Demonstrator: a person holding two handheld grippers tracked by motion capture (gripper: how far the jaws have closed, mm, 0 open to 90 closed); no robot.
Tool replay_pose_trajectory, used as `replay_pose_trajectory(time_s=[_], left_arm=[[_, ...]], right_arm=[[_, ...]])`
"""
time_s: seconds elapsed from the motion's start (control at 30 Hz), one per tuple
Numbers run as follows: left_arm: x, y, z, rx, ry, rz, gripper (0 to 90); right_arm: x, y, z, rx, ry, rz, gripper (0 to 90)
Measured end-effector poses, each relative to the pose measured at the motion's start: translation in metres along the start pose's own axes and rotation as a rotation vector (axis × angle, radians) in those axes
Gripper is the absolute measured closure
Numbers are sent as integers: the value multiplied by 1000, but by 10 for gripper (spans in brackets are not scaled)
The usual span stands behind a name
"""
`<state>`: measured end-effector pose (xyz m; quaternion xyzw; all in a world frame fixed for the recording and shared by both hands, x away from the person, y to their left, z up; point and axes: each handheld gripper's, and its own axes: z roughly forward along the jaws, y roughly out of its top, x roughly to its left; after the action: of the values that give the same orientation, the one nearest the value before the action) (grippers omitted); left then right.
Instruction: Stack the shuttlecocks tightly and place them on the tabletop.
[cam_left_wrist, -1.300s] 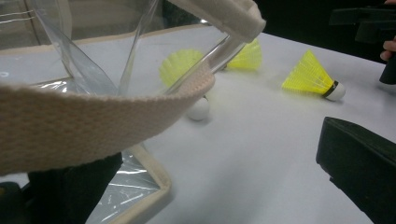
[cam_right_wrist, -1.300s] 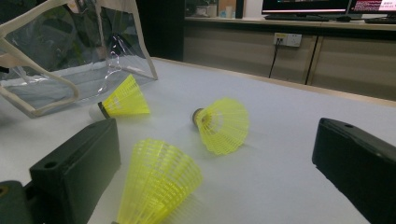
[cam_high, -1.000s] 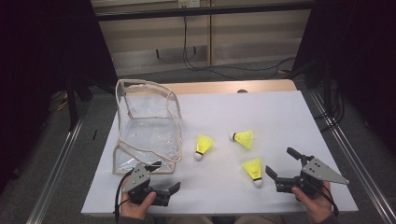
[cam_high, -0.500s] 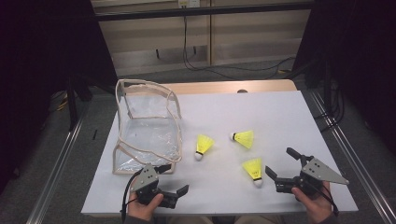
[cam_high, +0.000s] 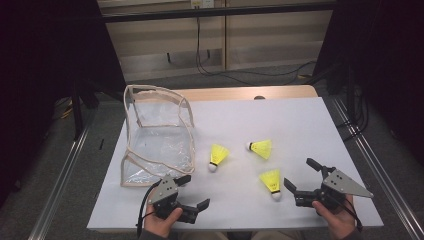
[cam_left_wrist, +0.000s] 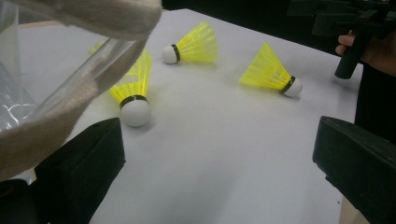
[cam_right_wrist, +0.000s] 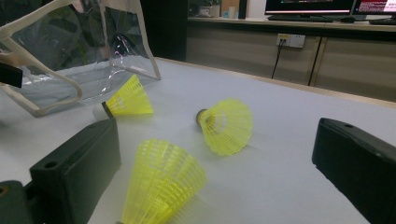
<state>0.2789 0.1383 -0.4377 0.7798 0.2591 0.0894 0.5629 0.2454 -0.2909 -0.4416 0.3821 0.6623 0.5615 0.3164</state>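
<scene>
So on the far left of the desk (cam_high: 300, 125) there's a clear plastic bag (cam_high: 157, 137) with beige trim, standing open and sagging a bit. The left claw (cam_high: 192, 192) sits just in front of the bag's near corner, jaws spread wide, nothing in them. Moving right, three yellow shuttlecocks lie on the white surface: the left shuttlecock (cam_high: 218, 156) just beside the bag, the far shuttlecock (cam_high: 260, 148) lying on its side, and the near shuttlecock (cam_high: 272, 183) with its cork toward the desk's front edge. The right claw (cam_high: 300, 175) is wide open too, empty, with that near shuttlecock right at its jaws.
</scene>
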Motion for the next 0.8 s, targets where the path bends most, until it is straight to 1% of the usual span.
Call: replay_pose_trajectory(time_s=[0.1, 0.3, 0.33, 0.37, 0.5, 0.53, 0.57, 0.67, 0.73, 0.77, 0.8], left_arm=[[-2, 1, 3, -7, -4, -9, 21], [-5, 3, 7, 2, -14, -12, 20], [-5, 4, 8, 4, -13, -7, 21], [-7, 4, 9, 2, -11, -17, 20], [-9, 5, 13, 5, -21, -17, 20], [-9, 6, 14, 1, -20, -16, 20], [-9, 6, 14, 10, -18, -11, 20], [-10, 7, 17, 7, -18, -16, 21], [-11, 8, 18, 14, -18, -5, 21], [-12, 8, 20, 9, -19, -14, 21], [-12, 8, 20, 12, -17, -13, 21]], right_arm=[[1, 0, 0, 3, 2, 3, 7], [0, 0, 0, 1, 5, 2, 7], [0, 0, 0, 1, 2, 2, 7], [0, 0, 0, 0, 2, 1, 7], [0, 0, 0, 0, 2, 0, 7], [0, 0, 0, 0, 2, 1, 7], [0, 0, 0, 0, 3, 2, 7], [0, 0, 0, 1, 5, 3, 7], [0, 0, 0, 0, 6, 2, 7], [1, 0, 0, 1, 6, 3, 7], [0, 0, 0, 0, 8, 3, 7]])
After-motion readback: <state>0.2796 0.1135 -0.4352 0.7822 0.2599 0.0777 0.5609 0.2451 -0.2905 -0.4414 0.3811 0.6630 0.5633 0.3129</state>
